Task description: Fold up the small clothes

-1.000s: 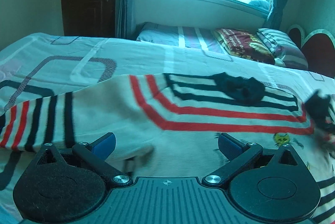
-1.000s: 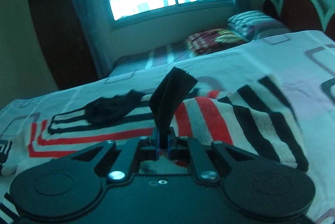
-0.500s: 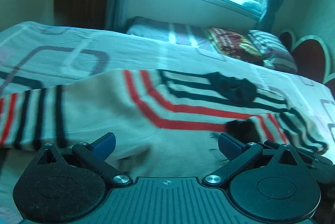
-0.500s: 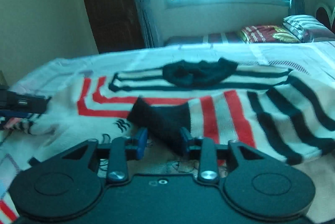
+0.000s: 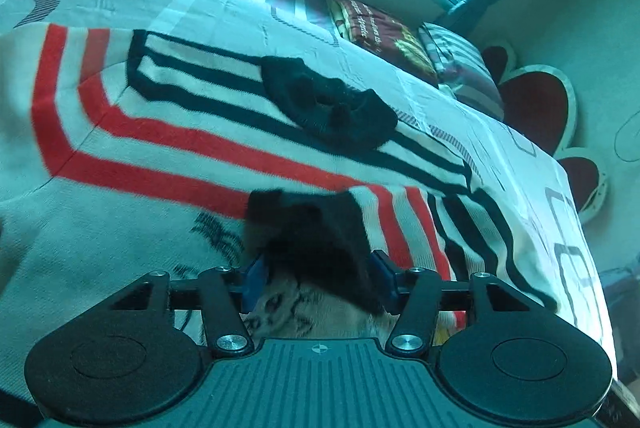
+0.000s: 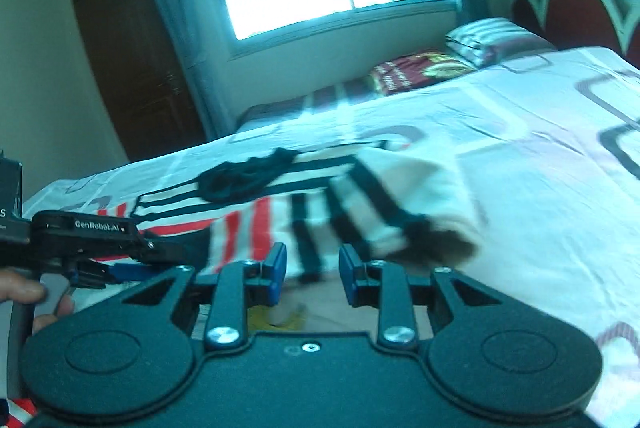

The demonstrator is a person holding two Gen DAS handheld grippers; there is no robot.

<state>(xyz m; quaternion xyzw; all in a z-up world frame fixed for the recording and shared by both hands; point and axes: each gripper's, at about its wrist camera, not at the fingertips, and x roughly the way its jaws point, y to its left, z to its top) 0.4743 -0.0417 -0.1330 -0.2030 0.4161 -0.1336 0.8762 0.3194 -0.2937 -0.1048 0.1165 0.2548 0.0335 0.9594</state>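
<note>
We count two black socks on one striped sweater [image 5: 168, 132]; left tool [image 5: 318, 278] closing around the near sock [image 5: 320, 232]; right tool [image 6: 313, 274] partly open, empty; far sock [image 5: 328, 104] at frame centre.

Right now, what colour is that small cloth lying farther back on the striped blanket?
Black. The small cloth shows best in the left wrist view, lying on the striped blanket.

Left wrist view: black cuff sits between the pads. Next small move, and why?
Probably finish closing the left hand-held gripper on the black knit sleeve cuff. Its jaws are closing with the cuff between the blue pads, which don't clearly pinch it yet. The right hand-held gripper is open and empty.
</note>
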